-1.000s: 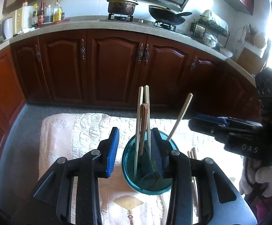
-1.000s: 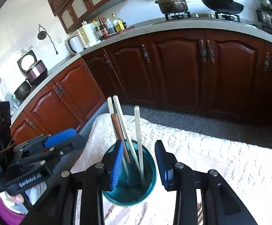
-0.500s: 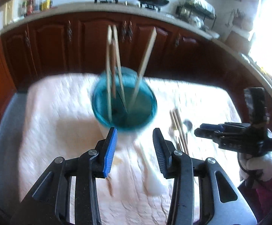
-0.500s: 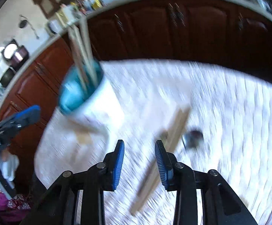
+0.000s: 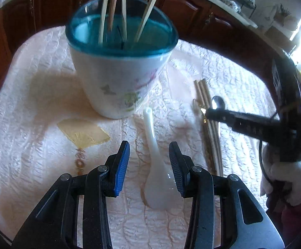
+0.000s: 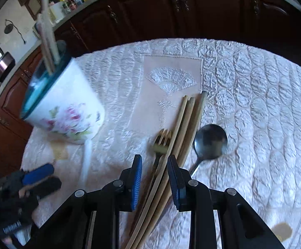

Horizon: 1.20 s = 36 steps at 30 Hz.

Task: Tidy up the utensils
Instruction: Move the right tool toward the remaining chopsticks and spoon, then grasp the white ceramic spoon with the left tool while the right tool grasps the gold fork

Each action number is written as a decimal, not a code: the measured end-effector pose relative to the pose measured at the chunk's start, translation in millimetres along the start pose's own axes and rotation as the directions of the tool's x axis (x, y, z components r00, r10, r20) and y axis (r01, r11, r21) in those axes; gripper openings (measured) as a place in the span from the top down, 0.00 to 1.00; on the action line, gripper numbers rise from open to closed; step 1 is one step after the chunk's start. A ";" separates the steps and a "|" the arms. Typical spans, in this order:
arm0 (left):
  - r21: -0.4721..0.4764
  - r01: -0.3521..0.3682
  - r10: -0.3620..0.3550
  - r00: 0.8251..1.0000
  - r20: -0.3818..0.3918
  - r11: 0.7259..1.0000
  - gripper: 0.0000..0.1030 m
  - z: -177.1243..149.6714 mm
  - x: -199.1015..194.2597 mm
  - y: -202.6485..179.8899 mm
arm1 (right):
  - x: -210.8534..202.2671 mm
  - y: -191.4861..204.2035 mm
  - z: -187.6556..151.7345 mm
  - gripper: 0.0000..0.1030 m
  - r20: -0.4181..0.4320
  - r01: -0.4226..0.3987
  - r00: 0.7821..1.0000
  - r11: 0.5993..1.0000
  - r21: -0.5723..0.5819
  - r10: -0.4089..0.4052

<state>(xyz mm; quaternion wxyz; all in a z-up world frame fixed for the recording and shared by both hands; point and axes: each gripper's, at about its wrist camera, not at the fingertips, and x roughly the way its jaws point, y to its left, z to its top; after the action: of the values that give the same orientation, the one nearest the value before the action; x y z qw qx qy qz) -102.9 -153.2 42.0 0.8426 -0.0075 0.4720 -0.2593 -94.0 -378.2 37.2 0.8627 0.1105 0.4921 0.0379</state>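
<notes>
We see the task partly done. In the upper left of the left wrist view stands the holder cup (image 5: pixel 121 78), white with a teal rim, and a few chopsticks (image 5: pixel 113 10) already stand inside it. The rest is not sorted yet. At the lower centre of this view the white ceramic spoon (image 5: pixel 153 166) lies flat, with its handle between the pads of the left tool (image 5: pixel 149 164); this tool is partly open and holds nothing. To the right of the spoon lies a loose bundle of chopsticks (image 5: pixel 209 128).

In the right wrist view a gold fork (image 6: pixel 161 143) lies just left of that bundle, and a metal spoon (image 6: pixel 210 140) just right of it. The right tool (image 6: pixel 154 179) is closing around the bundle, but its pads do not press it yet, as far as we can tell.

Everything rests on a table with a pale quilted cloth (image 6: pixel 254 103). Behind it, along the top of both views, run dark wooden kitchen cabinets (image 6: pixel 191 14).
</notes>
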 end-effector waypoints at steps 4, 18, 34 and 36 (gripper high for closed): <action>-0.011 -0.018 0.017 0.999 -0.029 1.000 0.62 -0.1 13.9 3.7 | 10.5 9.6 5.5 0.76 -0.014 -0.012 1.000 1.000 -0.014 0.012; -0.034 -0.024 0.022 0.998 -0.061 0.999 0.63 -1.3 39.1 2.6 | 22.1 6.3 -5.3 0.84 -0.028 -0.104 0.994 0.992 0.068 0.107; -0.008 0.020 -0.021 0.991 -0.135 1.000 0.88 -20.8 16.8 12.9 | 2.3 43.5 -72.5 0.94 -0.115 -0.226 0.966 0.972 0.063 0.232; 0.007 0.019 -0.018 0.988 -0.151 1.000 0.88 -28.9 8.2 16.7 | -0.2 50.5 -86.7 0.94 -0.140 -0.241 0.959 0.969 0.057 0.247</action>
<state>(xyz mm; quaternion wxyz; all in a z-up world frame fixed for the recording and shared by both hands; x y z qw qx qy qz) -115.4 -135.7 15.2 0.8020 0.0113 0.5333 -0.2688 -166.2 -315.8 6.3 0.8107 0.1840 0.5374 0.1422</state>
